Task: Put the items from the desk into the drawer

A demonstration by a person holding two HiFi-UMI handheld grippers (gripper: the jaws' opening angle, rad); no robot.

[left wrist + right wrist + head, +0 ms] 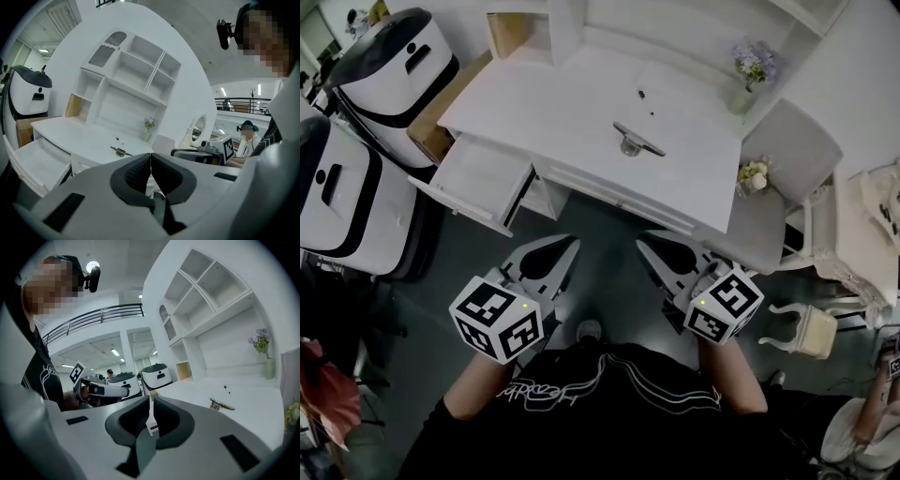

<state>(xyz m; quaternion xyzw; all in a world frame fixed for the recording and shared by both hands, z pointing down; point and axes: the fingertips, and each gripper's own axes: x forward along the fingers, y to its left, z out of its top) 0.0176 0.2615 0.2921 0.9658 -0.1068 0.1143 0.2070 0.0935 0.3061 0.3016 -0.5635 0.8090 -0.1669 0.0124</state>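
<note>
Your white desk (572, 112) holds one small metal item (636, 141) mid-top, two small dark bits (641, 94) behind it, and a flower vase (742, 97) at the back right.

We log a plain white desk (572, 103) with an open white drawer (473, 176), a shiny silver metal item (636, 141), and purple flowers (754, 62) in a pale green vase; left gripper (572, 244) and right gripper (643, 238) are light grey with black pads, their cubes in black-and-white square markers; black shirt (609, 417) has a white line print
</note>
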